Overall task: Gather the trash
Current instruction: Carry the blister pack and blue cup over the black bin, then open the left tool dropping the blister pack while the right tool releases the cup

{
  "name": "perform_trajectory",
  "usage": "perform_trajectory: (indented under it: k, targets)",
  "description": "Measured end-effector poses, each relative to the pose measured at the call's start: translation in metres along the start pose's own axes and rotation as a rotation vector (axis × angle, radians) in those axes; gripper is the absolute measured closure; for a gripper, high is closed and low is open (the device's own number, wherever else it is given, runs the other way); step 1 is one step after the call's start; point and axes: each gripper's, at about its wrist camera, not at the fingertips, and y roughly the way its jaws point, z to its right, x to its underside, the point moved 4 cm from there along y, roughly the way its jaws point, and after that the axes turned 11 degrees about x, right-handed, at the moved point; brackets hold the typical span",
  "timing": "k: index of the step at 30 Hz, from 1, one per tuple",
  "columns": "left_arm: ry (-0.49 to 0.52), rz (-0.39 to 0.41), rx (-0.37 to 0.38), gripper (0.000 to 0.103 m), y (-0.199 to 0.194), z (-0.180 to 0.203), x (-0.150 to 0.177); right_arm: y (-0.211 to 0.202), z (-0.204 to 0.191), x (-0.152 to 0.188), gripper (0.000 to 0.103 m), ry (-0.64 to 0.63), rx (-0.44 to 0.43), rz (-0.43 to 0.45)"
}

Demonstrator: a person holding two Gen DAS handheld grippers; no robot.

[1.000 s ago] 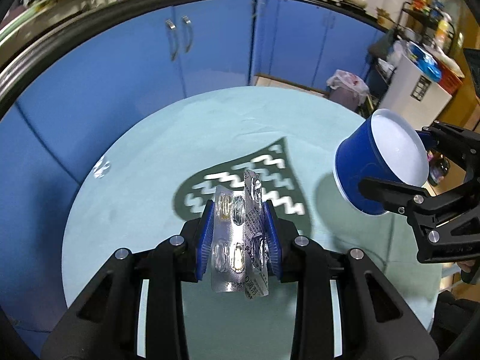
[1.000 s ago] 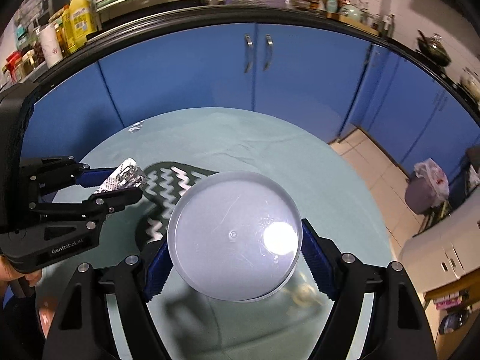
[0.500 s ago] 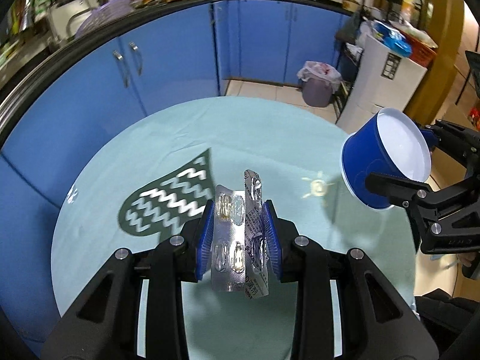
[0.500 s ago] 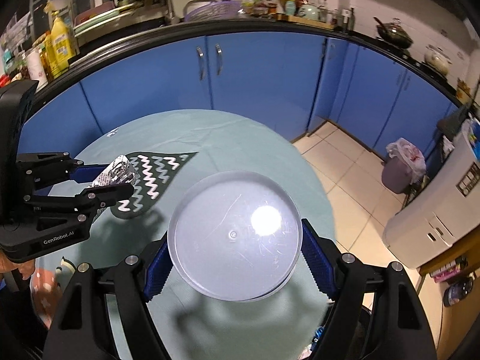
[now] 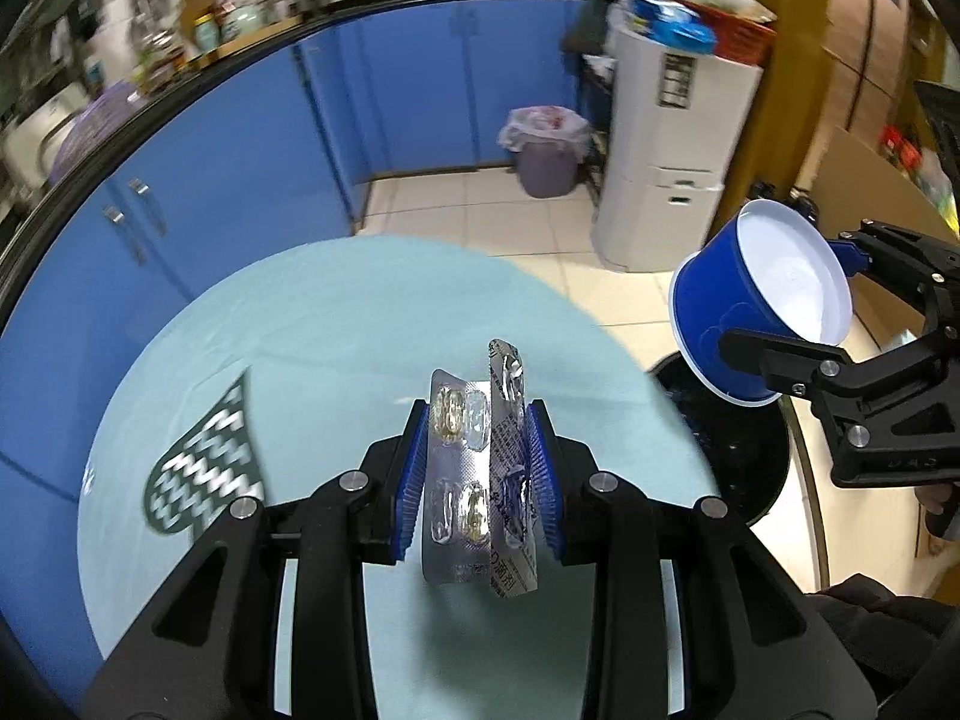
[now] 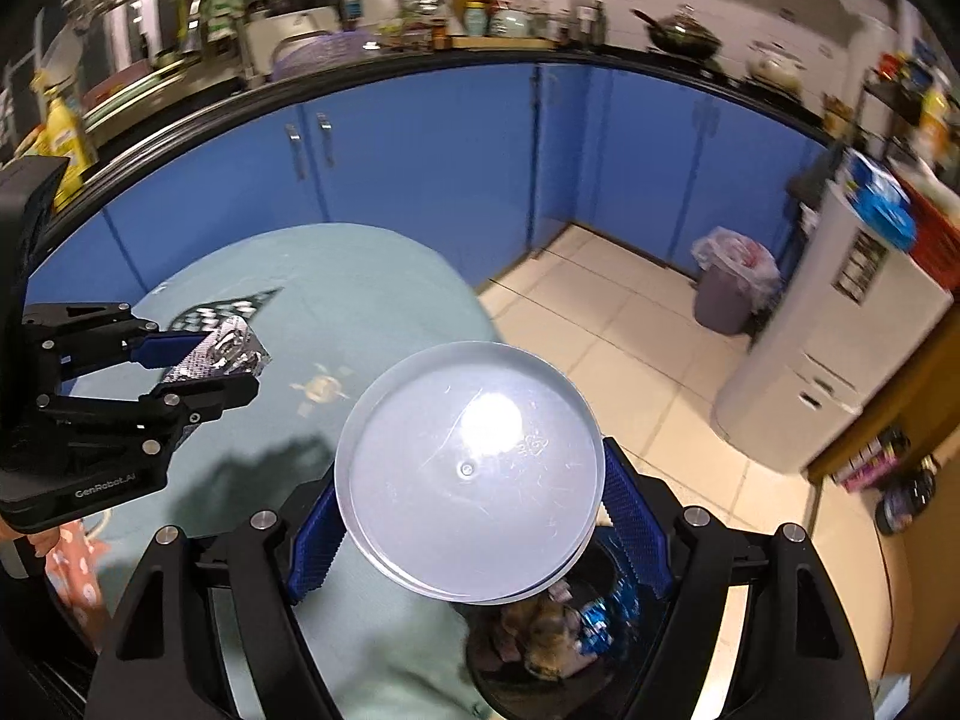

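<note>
Silver pill packs [image 5: 480,468], two of them, stand squeezed between the blue pads of the left gripper [image 5: 480,474], above the light green round table [image 5: 300,324]. The right gripper [image 6: 474,525] holds a blue paper cup [image 5: 759,312] tight, over a black trash bin [image 6: 558,654] beside the table. Farther off, a grey bin [image 5: 545,144] sits on the tile floor by the blue cabinets [image 6: 420,156].
</note>
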Motion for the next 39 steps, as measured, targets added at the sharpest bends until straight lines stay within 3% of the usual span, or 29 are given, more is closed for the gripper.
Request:
perform_trajectory:
  k: [15, 35, 38, 39]
  targets:
    - [0.204, -0.070, 0.139, 0.070, 0.054, 0.116, -0.032, 0.008, 0.100, 0.063, 0.028, 0.187, 0.096, -0.112]
    - [0.295, -0.114, 0.209, 0.067, 0.085, 0.180, -0.049, 0.019, 0.135, 0.095, 0.028, 0.271, 0.070, -0.165]
    - [0.287, -0.108, 0.205, 0.057, 0.087, 0.184, -0.051, 0.022, 0.136, 0.097, 0.028, 0.271, 0.071, -0.172]
    - [0.286, -0.098, 0.199, 0.036, 0.086, 0.184, -0.053, 0.023, 0.137, 0.098, 0.028, 0.269, 0.080, -0.177]
